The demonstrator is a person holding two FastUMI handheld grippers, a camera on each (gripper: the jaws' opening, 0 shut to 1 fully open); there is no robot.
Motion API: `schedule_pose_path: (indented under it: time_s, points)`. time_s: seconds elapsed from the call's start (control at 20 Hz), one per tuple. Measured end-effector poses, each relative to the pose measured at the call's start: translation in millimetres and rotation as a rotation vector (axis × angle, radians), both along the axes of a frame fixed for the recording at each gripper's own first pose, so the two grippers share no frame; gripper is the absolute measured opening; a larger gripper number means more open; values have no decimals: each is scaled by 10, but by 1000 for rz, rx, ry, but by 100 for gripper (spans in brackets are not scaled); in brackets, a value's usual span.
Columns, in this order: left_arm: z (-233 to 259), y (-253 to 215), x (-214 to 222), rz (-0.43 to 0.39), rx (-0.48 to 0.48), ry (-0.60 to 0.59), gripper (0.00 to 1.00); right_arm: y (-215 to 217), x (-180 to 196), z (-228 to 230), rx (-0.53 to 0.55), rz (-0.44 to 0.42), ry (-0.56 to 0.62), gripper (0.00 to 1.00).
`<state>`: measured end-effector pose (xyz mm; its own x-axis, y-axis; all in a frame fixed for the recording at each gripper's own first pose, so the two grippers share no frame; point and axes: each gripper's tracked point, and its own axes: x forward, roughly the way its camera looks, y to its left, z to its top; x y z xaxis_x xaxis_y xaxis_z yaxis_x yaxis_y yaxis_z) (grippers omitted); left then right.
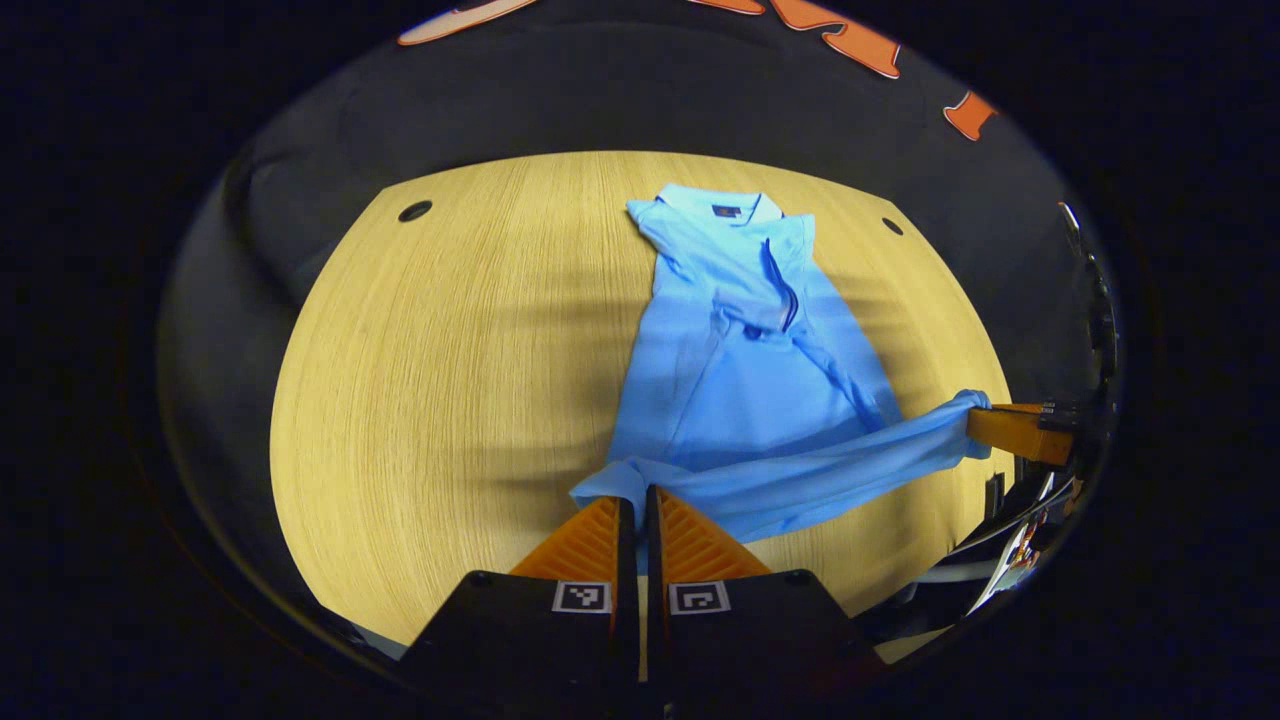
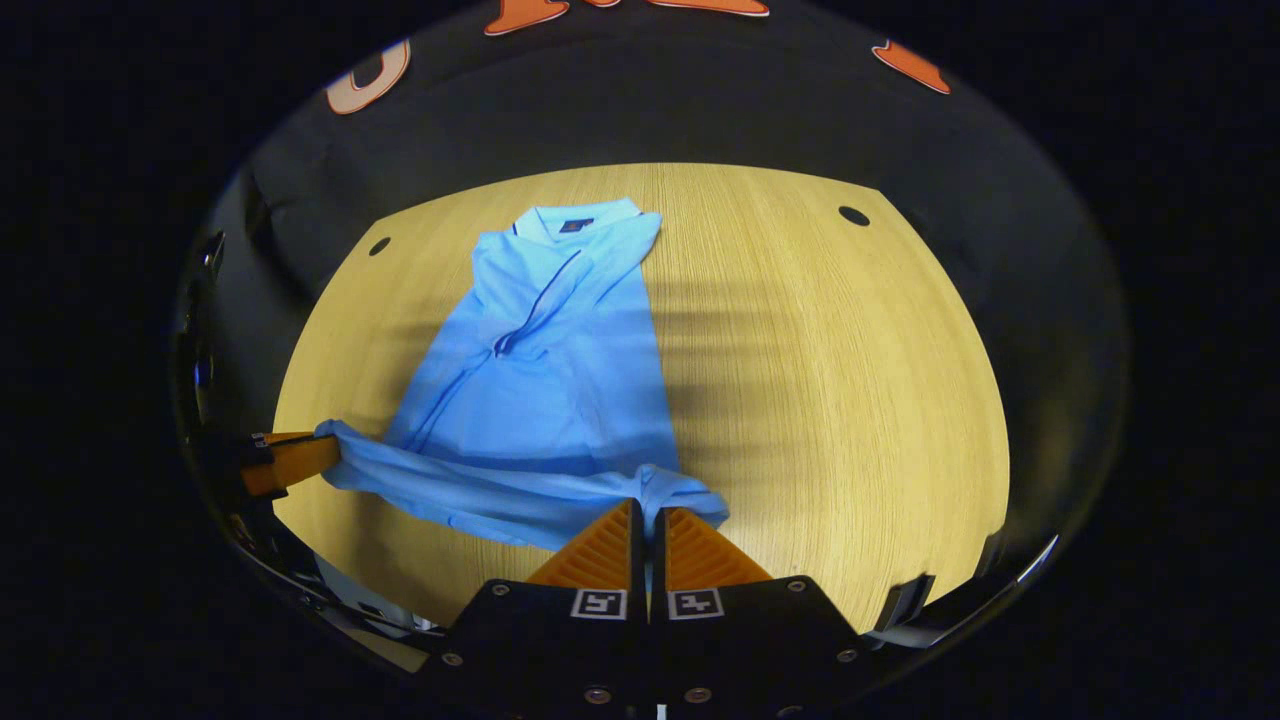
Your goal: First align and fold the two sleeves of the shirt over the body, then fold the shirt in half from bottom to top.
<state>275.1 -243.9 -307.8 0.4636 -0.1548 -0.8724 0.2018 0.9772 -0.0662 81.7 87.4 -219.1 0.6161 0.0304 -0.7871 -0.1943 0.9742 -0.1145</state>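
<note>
We had both sleeves folded over the shirt [image 1: 740,390]; our left gripper [image 1: 638,500] and right gripper [image 2: 648,515] fingers pinched its bottom hem, the upward fold remaining.

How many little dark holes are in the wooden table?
2: one hole near the table's far left corner, another hole near its far right corner. The shirt may hide others.

Both hand-held grippers [image 1: 638,500] [image 2: 645,515] clamped closed

the shirt [image 1: 745,380] hem corners are hidden inside each tool's closed fingers.
</note>
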Motion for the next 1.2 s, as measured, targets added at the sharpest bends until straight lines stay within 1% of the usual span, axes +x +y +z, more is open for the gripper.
schedule_pose_path:
  time_s: [0.2, 0.35, 0.5, 0.55, 0.7, 0.95, 1.05, 1.1, 1.2]
  points:
    - [129, -64, 405, -2, -14, -34, 8, 75, 393, 243, 6, 2, -64, 1]
    - [205, -154, 783, 12, -35, -61, 8, 92, 792, 384, -33, 7, -120, 1]
    - [327, -191, 1193, 20, -36, -97, 7, 177, 1112, 529, -21, 7, -140, 1]
    - [355, -200, 1325, 23, -36, -105, 7, 182, 1208, 584, -32, 8, -154, 1]
    - [395, -220, 1705, 56, -58, -118, 7, 265, 1538, 669, -18, -6, -177, 1]
    - [312, -233, 2272, 53, -33, -137, 7, 316, 2078, 591, 0, -34, -182, 1]
    - [219, -258, 2454, 54, -25, -143, 7, 280, 2301, 510, -34, -28, -202, 0]
    - [155, -263, 2544, 70, -19, -150, 7, 275, 2393, 437, -49, -26, -211, 1]
    - [-8, -272, 2644, 86, -7, -141, 7, 281, 2489, 321, -57, -39, -202, 2]
